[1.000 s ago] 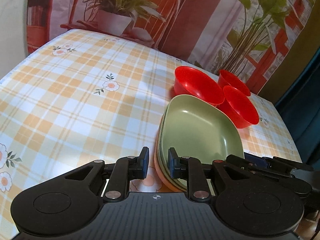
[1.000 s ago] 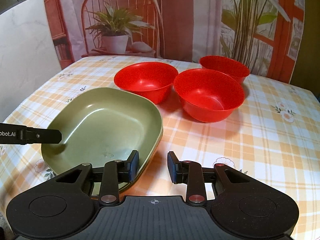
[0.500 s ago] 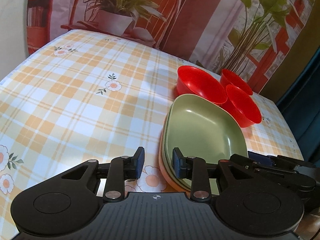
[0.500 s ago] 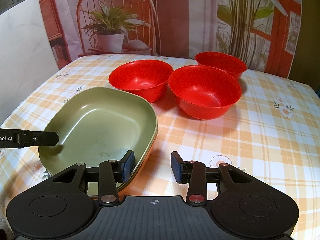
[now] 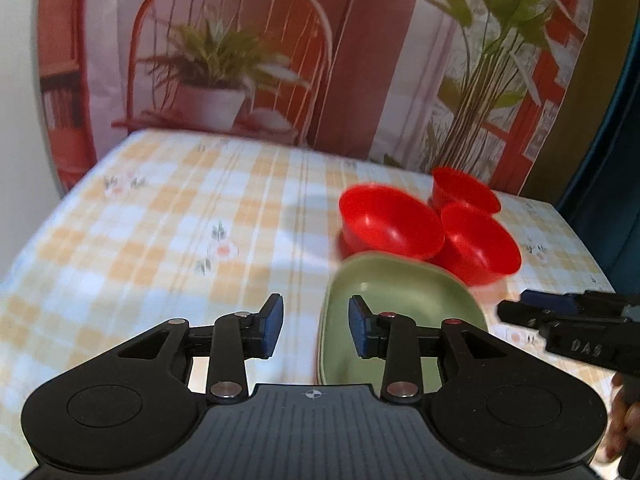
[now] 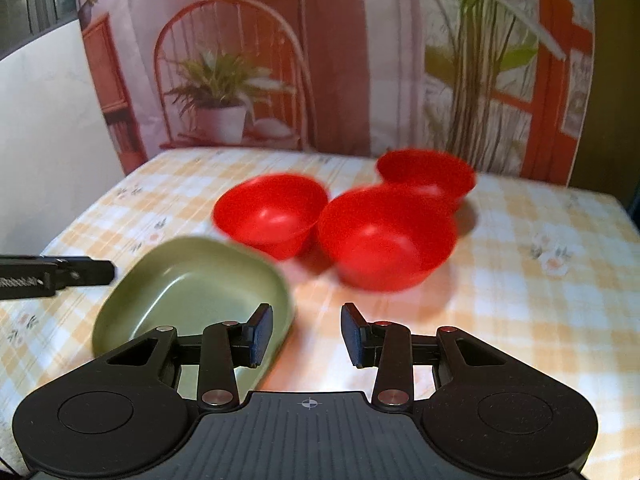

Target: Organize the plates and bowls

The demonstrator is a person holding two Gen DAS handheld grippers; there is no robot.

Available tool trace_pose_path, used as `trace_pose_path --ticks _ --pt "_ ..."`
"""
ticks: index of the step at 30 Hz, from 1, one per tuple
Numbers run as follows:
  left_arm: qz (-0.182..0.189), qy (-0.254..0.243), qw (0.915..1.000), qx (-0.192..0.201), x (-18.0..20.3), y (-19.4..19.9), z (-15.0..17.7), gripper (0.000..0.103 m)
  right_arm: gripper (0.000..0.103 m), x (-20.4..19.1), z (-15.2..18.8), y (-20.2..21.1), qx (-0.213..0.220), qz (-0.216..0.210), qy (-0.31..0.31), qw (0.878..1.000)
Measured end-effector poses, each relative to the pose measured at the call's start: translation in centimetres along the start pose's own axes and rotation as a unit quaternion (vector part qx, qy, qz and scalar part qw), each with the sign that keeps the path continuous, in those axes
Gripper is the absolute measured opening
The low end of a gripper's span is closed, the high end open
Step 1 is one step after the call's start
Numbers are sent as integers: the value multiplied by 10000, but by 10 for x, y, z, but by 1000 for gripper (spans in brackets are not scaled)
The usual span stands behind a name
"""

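A green plate (image 5: pixel 400 292) (image 6: pixel 192 284) tops a low stack on the checked tablecloth, and the plates under it barely show. Behind it stand three red bowls (image 5: pixel 390 224) (image 5: pixel 480 244) (image 5: pixel 464 192), close together; the right wrist view shows the same bowls (image 6: pixel 272 212) (image 6: pixel 384 240) (image 6: pixel 428 172). My left gripper (image 5: pixel 316 320) hovers over the plate's left rim, its jaws opening, pads clear of the rim. My right gripper (image 6: pixel 306 332) is open by the plate's right rim with only cloth between the pads. Each gripper shows at the edge of the other's view (image 5: pixel 560 316) (image 6: pixel 60 272).
The table (image 5: pixel 160 240) carries a yellow-and-white checked cloth with flowers. A printed backdrop (image 5: pixel 240 60) with a chair and plants hangs right behind its far edge. A white wall (image 6: pixel 48 120) is at the left. A hand (image 5: pixel 624 420) holds the right gripper.
Both grippers have risen and drawn back from the plate stack, and their jaws stand wider than a second ago. The plate and bowls have not moved.
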State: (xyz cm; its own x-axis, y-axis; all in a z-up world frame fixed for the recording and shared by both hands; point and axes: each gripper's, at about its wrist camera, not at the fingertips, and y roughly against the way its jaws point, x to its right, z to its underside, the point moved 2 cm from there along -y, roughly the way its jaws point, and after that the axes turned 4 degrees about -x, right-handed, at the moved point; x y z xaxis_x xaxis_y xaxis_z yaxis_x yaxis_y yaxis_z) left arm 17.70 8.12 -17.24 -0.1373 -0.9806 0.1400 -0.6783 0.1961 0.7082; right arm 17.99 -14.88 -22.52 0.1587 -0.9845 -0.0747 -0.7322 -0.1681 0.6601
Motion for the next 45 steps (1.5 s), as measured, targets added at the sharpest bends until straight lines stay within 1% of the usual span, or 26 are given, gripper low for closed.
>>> trace_pose_path --ticks 3,6,9,11,15,19,22,24,25,27,29,31,33,35,37,42,45 --pt "5 -123 9998 160 3 6 -26 38 36 21 -21 6 130 164 -78 9998" --pt "120 -105 9993 329 8 12 -59 37 35 42 -47 13 294 260 -177 9991" --pt "239 -115 9981 562 19 17 -94 37 35 60 -77 19 546 500 -77 9972" --pt "295 -217 9970 678 30 16 -116 37 34 72 -97 18 653 655 -33 9957" --pt "146 -607 9936 939 62 7 -162 37 34 93 -131 11 710 826 -4 9941" --pt "129 -603 9916 1133 84 -9 -206 37 34 114 -156 -5 696 857 -78 9939" --pt "140 -696 9904 1188 104 -32 -223 37 35 127 -163 -22 586 821 -169 9948" --pt "202 -765 9918 1006 116 -57 -222 37 35 135 -163 -38 476 776 -248 9955" --pt "223 -790 9935 795 122 -74 -219 37 36 136 -160 -43 428 751 -289 9958" --pt "398 -844 9951 316 136 -110 -209 37 36 141 -154 -59 280 657 -435 9965" --pt "499 -906 9946 -45 145 -138 -198 36 36 146 -146 -74 123 574 -583 9966" --pt "562 -993 9931 -281 155 -161 -187 36 36 148 -138 -86 -6 528 -653 9965" --pt "621 -1073 9913 -450 163 -178 -179 34 36 149 -131 -96 -107 543 -728 9958" --pt "626 -1104 9901 -594 164 -192 -170 30 36 153 -124 -104 -171 474 -868 9950" --pt "634 -1095 9892 -737 163 -203 -161 30 35 156 -118 -111 -251 421 -953 9942" --pt "539 -1093 9883 -913 159 -220 -151 26 33 155 -111 -120 -375 363 -960 9940" --pt "536 -1096 9867 -1069 159 -229 -148 17 28 155 -108 -122 -370 308 -1046 9933"
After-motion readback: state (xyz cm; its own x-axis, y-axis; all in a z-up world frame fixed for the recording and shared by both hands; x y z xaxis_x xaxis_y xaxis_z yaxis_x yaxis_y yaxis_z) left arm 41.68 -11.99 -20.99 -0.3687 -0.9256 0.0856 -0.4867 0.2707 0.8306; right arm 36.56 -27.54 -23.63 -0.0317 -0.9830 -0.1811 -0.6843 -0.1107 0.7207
